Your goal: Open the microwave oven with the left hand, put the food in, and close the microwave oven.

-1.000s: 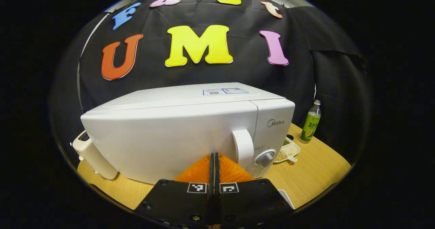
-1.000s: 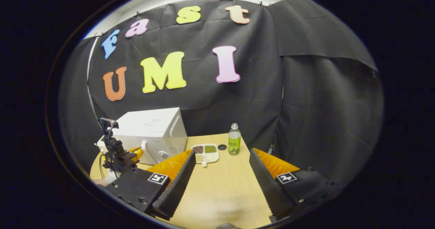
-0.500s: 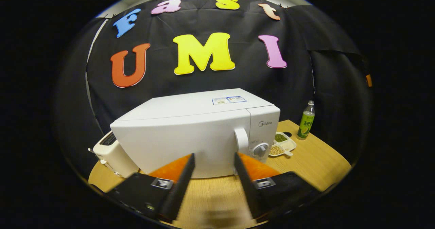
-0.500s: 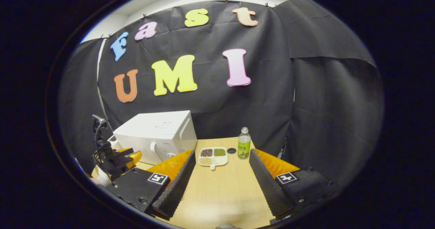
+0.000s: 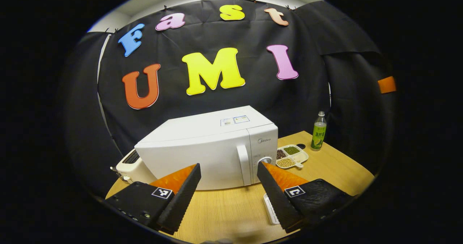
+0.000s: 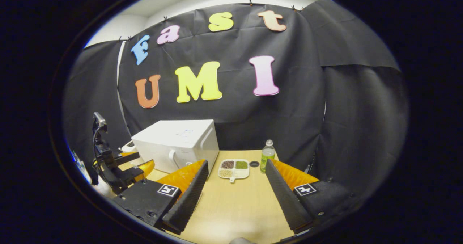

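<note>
The word "Midea" is printed in grey on the control panel of the white microwave oven (image 5: pixel 217 153), above a round dial. Two small stickers are stuck on its top panel, their print too small to be read. A green label is wrapped around the clear bottle (image 5: pixel 318 131), and its writing cannot be made out.

A light wooden tabletop (image 5: pixel 231 207) carries everything, and the booth is closed in by black cloth, with a strip of pale wall seen above it. An orange patch is fixed to the cloth at the far right of the left gripper view.

The microwave oven is set at the back left of the tabletop with its door shut and the curved white handle (image 5: pixel 243 164) beside the control panel. A white toaster (image 5: pixel 132 166) is placed just beside its left flank. To its right lies the food, a white divided tray (image 5: pixel 292 156) with a short handle, filled with dark, green and pale beans in separate compartments. A small dark cap is seen near the tray, and the bottle stands upright beyond it.

The left gripper (image 5: pixel 228 188) is held wide apart in front of the microwave door, gripping nothing. The right gripper (image 6: pixel 237 186) is also spread wide above the tabletop, with the tray (image 6: pixel 234 168) beyond its fingers, and nothing is gripped.
</note>
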A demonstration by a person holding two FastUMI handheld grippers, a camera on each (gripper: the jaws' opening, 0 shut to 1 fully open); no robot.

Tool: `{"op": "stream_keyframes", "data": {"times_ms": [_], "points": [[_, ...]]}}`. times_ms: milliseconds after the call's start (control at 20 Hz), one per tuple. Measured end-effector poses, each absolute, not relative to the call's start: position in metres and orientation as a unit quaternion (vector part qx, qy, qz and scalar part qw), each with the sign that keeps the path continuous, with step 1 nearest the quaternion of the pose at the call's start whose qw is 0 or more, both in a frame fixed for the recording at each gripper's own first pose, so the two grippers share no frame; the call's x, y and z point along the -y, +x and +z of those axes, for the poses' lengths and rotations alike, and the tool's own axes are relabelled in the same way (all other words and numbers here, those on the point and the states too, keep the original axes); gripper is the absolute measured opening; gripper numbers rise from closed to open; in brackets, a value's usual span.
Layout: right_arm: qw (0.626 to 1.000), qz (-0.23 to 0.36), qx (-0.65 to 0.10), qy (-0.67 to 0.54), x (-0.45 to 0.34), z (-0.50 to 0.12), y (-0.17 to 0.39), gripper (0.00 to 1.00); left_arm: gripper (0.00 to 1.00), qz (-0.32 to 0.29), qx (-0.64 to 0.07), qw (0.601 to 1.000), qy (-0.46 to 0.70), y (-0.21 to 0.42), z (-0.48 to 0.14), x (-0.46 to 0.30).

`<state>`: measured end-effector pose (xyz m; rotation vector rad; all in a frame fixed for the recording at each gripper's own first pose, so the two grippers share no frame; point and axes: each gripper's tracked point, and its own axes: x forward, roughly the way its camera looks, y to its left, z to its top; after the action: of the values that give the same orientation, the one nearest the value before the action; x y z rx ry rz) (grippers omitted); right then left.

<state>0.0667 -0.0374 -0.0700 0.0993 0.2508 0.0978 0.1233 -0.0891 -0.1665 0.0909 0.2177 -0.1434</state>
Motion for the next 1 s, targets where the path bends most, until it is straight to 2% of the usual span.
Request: {"op": "stream_keyframes", "data": {"times_ms": [350, 400, 450, 500, 550, 750, 800, 850, 900, 1000], "points": [[0.996, 0.011, -0.082, 0.043, 0.018, -0.038, 0.031, 1.0, 0.96, -0.096, -0.08, 0.992, 0.008, 0.077, -0.109, 0.054], [0.996, 0.01, -0.08, 0.041, 0.011, -0.034, 0.025, 0.92, 0.97, -0.095, -0.075, 0.993, 0.008, 0.07, -0.101, 0.046], [0.996, 0.01, -0.077, 0.037, 0.005, -0.031, 0.019, 1.0, 0.96, -0.094, -0.07, 0.993, 0.005, 0.062, -0.092, 0.038], [0.997, 0.01, -0.073, 0.034, -0.001, -0.026, 0.014, 0.92, 0.97, -0.093, -0.062, 0.994, 0.001, 0.055, -0.083, 0.03], [0.997, 0.008, -0.067, 0.029, -0.006, -0.021, 0.009, 0.92, 0.96, -0.091, -0.056, 0.994, -0.003, 0.047, -0.075, 0.021], [0.998, 0.008, -0.049, 0.027, -0.028, -0.007, -0.005, 0.92, 0.96, -0.071, -0.048, 0.996, -0.039, 0.018, -0.051, -0.015], [0.998, 0.01, -0.048, 0.028, -0.033, -0.005, -0.007, 1.0, 0.96, -0.059, -0.044, 0.996, -0.042, 0.012, -0.046, -0.025], [0.998, 0.011, -0.046, 0.028, -0.037, -0.005, -0.009, 1.0, 0.96, -0.044, -0.041, 0.997, -0.043, 0.006, -0.043, -0.038], [0.998, 0.012, -0.046, 0.028, -0.041, -0.004, -0.01, 0.92, 0.97, -0.029, -0.038, 0.998, -0.041, 0.001, -0.041, -0.048], [0.998, 0.014, -0.046, 0.027, -0.046, -0.006, -0.013, 0.92, 0.97, -0.005, -0.034, 0.999, -0.034, -0.01, -0.036, -0.064]]}}
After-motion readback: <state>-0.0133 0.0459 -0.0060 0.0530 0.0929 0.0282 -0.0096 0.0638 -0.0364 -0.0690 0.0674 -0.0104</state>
